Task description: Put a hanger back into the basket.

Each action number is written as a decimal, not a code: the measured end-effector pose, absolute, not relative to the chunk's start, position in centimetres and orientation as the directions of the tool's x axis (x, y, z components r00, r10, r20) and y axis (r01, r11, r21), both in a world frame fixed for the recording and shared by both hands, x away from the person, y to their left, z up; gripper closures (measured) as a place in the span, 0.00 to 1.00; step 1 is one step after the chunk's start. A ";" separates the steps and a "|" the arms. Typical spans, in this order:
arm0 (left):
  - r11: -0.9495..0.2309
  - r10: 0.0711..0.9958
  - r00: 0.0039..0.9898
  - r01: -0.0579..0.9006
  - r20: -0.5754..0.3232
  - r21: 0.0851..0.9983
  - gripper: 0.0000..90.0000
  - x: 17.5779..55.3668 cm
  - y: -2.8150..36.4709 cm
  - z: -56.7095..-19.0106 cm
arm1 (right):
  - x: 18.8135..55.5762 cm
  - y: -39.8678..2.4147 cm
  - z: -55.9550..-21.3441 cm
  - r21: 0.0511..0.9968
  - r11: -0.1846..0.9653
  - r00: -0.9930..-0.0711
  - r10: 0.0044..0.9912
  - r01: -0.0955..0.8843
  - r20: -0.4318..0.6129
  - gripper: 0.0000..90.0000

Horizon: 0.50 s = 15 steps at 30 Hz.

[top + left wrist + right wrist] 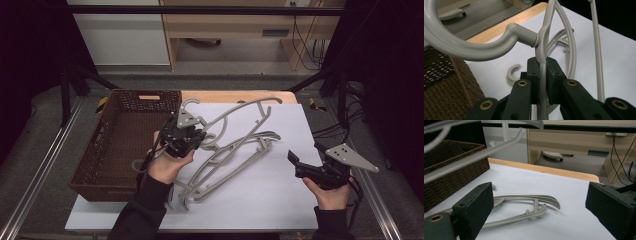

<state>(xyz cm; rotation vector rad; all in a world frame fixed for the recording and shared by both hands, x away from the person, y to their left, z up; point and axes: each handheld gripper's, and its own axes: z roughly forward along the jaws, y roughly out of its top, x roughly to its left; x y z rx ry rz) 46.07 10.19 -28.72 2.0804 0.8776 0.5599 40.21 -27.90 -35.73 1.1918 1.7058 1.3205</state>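
Observation:
My left gripper (186,136) (543,63) is shut on the neck of a grey plastic hanger (239,107) (541,42), just below its hook (474,50). That hanger is raised off the table and crosses the top of the right gripper view as pale bars (469,155). Other grey hangers (235,150) (524,207) lie on the white sheet (280,190), one partly under the left forearm. My right gripper (306,154) (539,202) stands open at the right of the sheet with nothing between its jaws.
A brown woven basket (85,170) (446,82) (454,167) stands at the left, beside the sheet. The wooden table edge (235,96) runs along the back. A metal frame, a cabinet and cables stand beyond the table.

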 end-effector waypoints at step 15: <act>-0.396 0.803 0.581 0.352 0.134 0.848 0.92 45.6 15.5 -23.7 | 40.3 -28.0 -35.8 0.963 0.074 -0.359 0.933 0.261 0.025 0.09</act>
